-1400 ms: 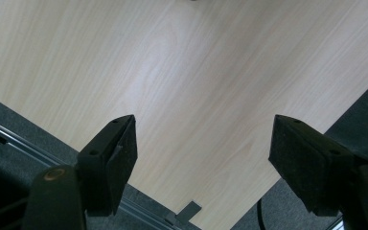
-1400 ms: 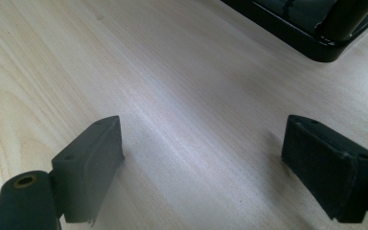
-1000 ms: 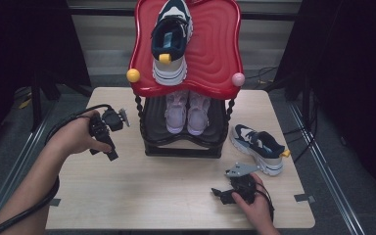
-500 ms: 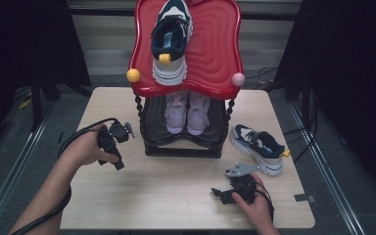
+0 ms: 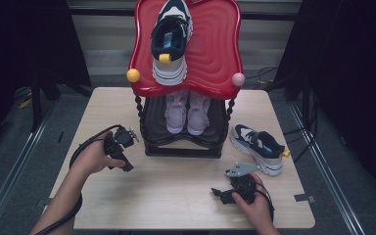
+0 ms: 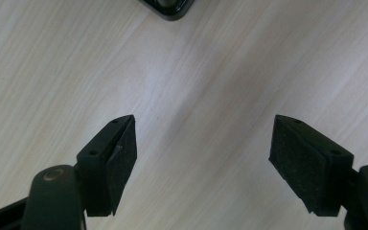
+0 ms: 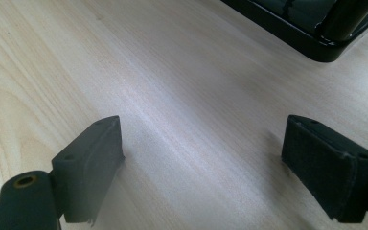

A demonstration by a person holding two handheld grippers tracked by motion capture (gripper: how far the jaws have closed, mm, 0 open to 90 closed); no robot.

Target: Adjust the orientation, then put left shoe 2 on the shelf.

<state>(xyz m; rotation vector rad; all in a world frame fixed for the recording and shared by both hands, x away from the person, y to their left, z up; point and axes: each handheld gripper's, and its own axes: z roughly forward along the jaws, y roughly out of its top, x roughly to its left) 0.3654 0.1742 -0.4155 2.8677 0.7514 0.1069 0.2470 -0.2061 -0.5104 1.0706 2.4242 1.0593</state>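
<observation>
My right gripper [image 5: 223, 194] sits by the near edge of the worktop [image 5: 176, 196], jaws spread and empty. The loose sneaker [image 5: 257, 148] lies just beyond it toward the right edge, toe pointing away and left. My left gripper [image 5: 122, 155], also spread and empty, is well apart, left of the shoe rack [image 5: 183, 147].

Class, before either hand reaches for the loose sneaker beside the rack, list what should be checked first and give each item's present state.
1. Left tongs open, nothing between them: ok.
2. Right tongs open, nothing between them: ok.
3. Loose sneaker upright on the table, right of the rack: ok.
4. Bare table between right tongs and sneaker: ok.
5. Free space on the red top shelf beside the matching sneaker: ok.
6. Cable on the left tongs free of snags: cannot tell.
</observation>
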